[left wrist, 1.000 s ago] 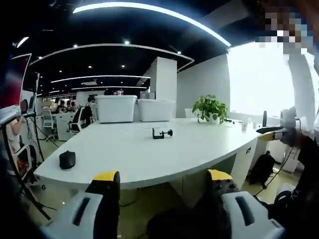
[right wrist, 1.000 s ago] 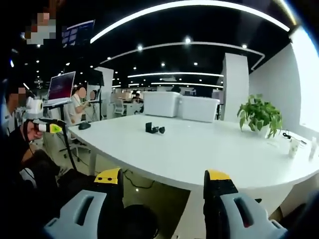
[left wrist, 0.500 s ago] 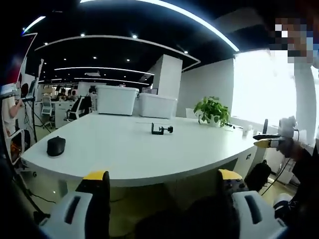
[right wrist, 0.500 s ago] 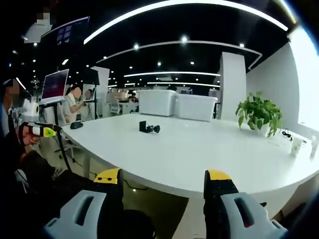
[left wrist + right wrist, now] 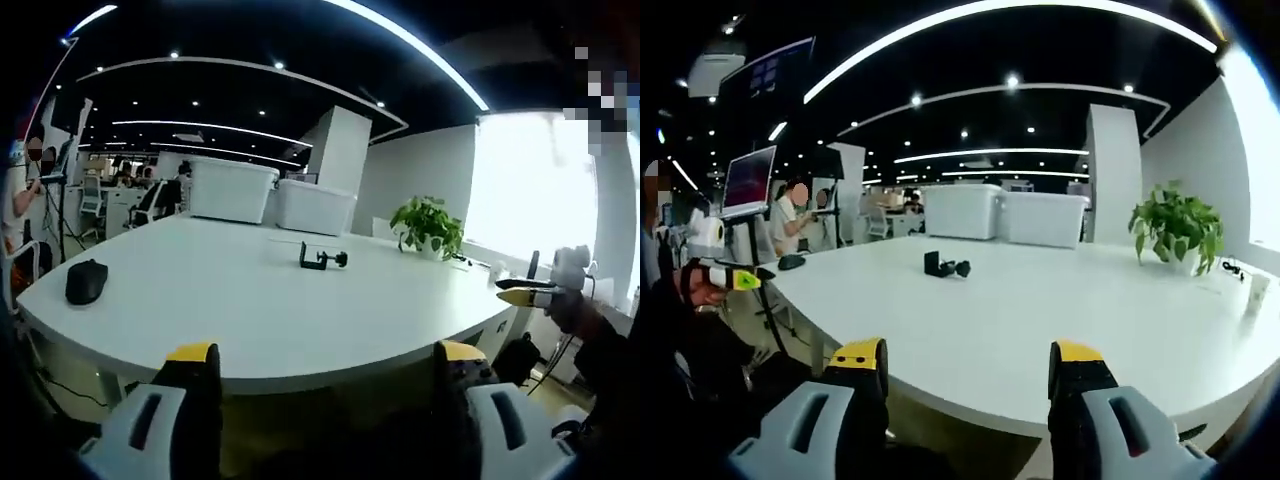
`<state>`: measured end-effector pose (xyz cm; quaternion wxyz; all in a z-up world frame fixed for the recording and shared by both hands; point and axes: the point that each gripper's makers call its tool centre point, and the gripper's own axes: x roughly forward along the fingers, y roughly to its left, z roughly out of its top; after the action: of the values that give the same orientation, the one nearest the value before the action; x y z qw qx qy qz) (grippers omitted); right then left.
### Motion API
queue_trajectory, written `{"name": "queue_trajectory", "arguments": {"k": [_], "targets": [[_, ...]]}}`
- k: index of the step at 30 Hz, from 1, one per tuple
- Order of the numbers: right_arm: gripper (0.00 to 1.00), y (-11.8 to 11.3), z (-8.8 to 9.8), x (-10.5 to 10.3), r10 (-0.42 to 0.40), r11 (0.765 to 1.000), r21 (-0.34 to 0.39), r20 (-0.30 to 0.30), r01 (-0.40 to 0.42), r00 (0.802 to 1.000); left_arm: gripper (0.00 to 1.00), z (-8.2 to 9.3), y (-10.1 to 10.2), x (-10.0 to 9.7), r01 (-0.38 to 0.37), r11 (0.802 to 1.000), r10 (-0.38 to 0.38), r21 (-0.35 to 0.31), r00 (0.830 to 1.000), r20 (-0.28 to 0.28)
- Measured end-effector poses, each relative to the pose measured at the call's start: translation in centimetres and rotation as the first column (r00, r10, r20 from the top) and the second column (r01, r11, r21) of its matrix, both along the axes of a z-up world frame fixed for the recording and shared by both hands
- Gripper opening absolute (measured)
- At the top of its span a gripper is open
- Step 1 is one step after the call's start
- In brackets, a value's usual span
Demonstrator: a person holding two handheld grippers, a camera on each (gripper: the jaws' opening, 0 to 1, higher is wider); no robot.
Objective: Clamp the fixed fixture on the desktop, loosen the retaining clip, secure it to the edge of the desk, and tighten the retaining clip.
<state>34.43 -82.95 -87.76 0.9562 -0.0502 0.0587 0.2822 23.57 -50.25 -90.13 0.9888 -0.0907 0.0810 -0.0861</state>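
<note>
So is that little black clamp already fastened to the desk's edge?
No. The black clamp lies loose out on the white desk, well away from any edge, with both grippers open and short of it.

The desk [image 5: 250, 310] has a smooth, matt white top. On it the clamp [image 5: 322, 259] looks like dark metal with a dull finish, and near the desk's left edge the mouse [image 5: 86, 281] is matt black plastic. At the far edge the two storage boxes [image 5: 268, 195] look like smooth white plastic.
</note>
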Motion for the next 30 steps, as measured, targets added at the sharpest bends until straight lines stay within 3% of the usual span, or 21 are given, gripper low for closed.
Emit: {"name": "queue_trajectory", "arguments": {"k": [4,9,15,18,24,27,28,30], "targets": [[0.61,0.8,0.0,0.8,0.017,1.0,-0.012,0.003,-0.017,1.0,0.77,-0.1,-0.3,0.5,0.028,1.0,-0.028,0.012,1.0,0.012],[0.6,2.0,0.3,1.7,0.038,0.999,-0.021,0.017,-0.038,0.999,0.78,0.2,-0.6,1.6,0.049,0.998,-0.049,-0.035,0.999,0.004],[0.58,3.7,0.0,3.4,0.058,0.998,-0.016,0.01,-0.058,0.998,0.77,1.2,-1.2,4.5,0.078,0.997,-0.078,-0.013,0.996,0.043],[0.58,4.7,0.0,3.9,0.071,0.997,-0.013,0.019,-0.07,0.997,0.79,1.5,-1.6,5.5,0.099,0.994,-0.096,-0.049,0.994,0.058],[0.58,6.4,0.2,6.0,0.088,0.996,-0.002,0.039,-0.088,0.995,0.77,2.1,-1.5,8.1,0.095,0.995,-0.092,-0.032,0.992,0.084],[0.57,7.1,0.0,7.5,0.088,0.996,0.001,0.046,-0.088,0.995,0.76,2.6,-1.4,9.0,0.101,0.99,-0.09,-0.1,0.99,0.107],[0.57,7.3,-0.2,8.0,0.088,0.996,0.0,0.046,-0.088,0.995,0.73,2.3,-1.4,9.2,0.1,0.986,-0.089,-0.133,0.992,0.09],[0.57,7.6,-0.5,8.9,0.088,0.996,-0.016,0.051,-0.088,0.995,0.66,1.8,-1.3,9.3,0.103,0.986,-0.095,-0.131,0.993,0.067]]}}
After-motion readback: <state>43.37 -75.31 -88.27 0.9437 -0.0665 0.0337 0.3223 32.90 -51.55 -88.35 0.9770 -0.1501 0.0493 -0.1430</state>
